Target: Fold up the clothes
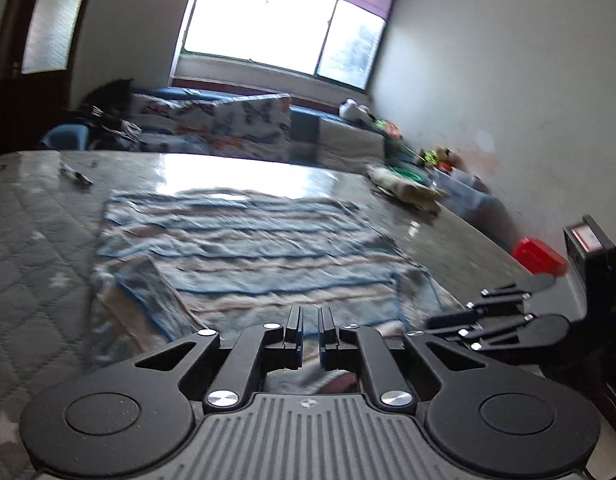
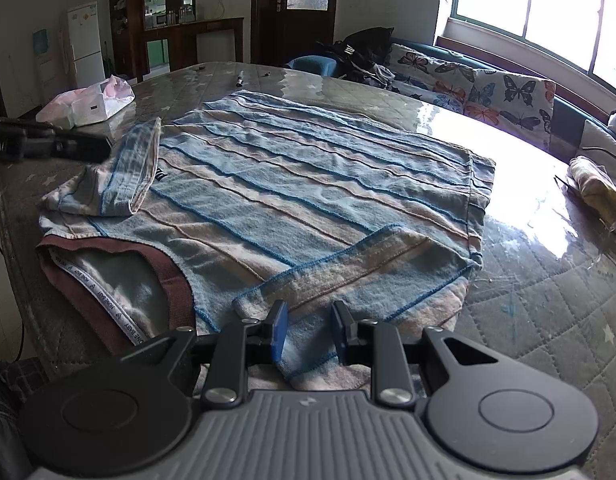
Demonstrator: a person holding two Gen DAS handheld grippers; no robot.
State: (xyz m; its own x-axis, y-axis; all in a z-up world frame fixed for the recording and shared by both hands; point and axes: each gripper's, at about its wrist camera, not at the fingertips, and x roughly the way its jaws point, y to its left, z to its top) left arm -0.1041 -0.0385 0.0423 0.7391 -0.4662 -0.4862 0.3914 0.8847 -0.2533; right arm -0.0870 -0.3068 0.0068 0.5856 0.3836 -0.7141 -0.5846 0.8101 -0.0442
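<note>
A: Starting at the left, what lies there?

B: A crinkled white plastic bag (image 2: pixel 88 106) on the quilted, star-stitched table cover (image 2: pixel 548 312), which is glossy where the window light hits it. Beside it come the left tongs (image 1: pixel 310 330), black and hard-edged. Their two flat fingers stand nearly together with only a thin slit between them, and nothing is caught there.

A: And the garment?

B: The shirt (image 2: pixel 292 184) lies flat in the middle of the table. It is a soft, nubbly knit in pale blue and beige bands with raised blue seams, roughly rectangular. Its left sleeve (image 2: pixel 134 168) is folded in over the body, and its brown ribbed collar (image 2: pixel 176 280) faces the near edge, with a printed white tape inside.

A: The right tongs?

B: The right tongs (image 2: pixel 308 330) sit low over the shirt's near edge, beside the right sleeve (image 2: pixel 348 276), which is folded in across the body. Their blue-padded fingers (image 2: pixel 279 330) stand a little apart with fabric lying between them; I cannot tell whether they pinch it.

A: Further right?

B: A rumpled yellowish cloth (image 2: pixel 600 192) at the table's edge, and a butterfly-print cushion (image 2: pixel 504 96) under the window.
</note>
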